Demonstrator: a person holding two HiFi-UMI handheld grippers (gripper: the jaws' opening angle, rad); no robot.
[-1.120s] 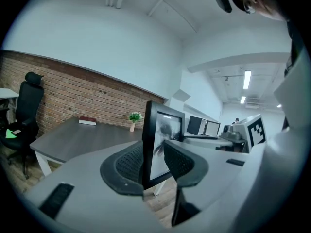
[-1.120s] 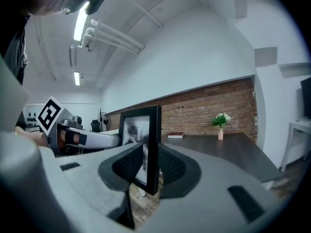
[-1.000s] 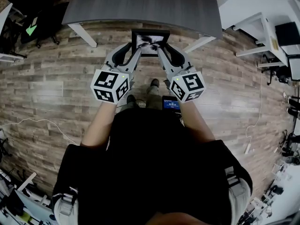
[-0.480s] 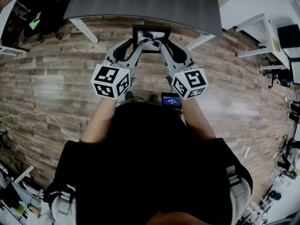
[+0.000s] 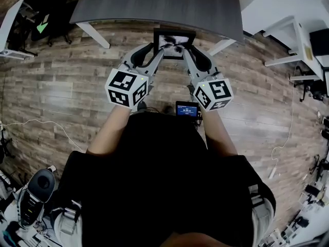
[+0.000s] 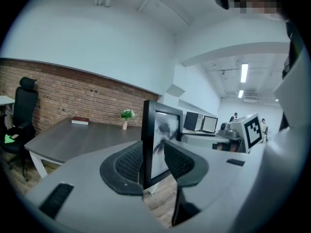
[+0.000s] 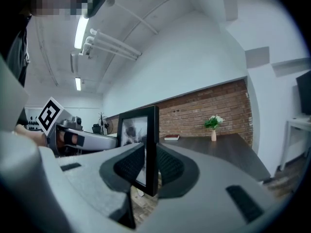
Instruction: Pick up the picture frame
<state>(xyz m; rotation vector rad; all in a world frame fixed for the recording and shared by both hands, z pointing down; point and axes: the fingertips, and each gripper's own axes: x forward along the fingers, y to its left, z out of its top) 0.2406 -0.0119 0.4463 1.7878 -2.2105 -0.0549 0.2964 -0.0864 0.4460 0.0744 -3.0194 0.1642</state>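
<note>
Currently the left gripper (image 6: 153,160) is closed on the picture frame (image 5: 175,43): its two ribbed pads sit one against the front face and one against the back, pinching the frame's left border near the lower corner. Right gripper (image 7: 148,168) likewise clamped, pads on either face of the right border. Frame is upright between the two, picture side towards the person.

Location of frame: in the air, out in front of the person's chest. From the head view it lies at the near edge of the dark grey table (image 5: 154,4), with wood floor (image 5: 61,86) showing below it. Both gripper views show floor under the frame's bottom edge and the tabletop behind it, so it rests on nothing. A book (image 6: 80,121) and a small potted plant (image 6: 127,115) stand far back on that table, well apart from the frame.

Progress, as a judgement: the pick-up looks done, frame grasped on both sides and carried free. Only steady holding seems left; no set-down spot is evident.

Against the frame a second ago: same two-sided grip, same upright pose. Frame and both grippers sit slightly further right and higher in the head view, nearer the table edge. The person's feet, plain then, are now mostly hidden beneath the body.
</note>
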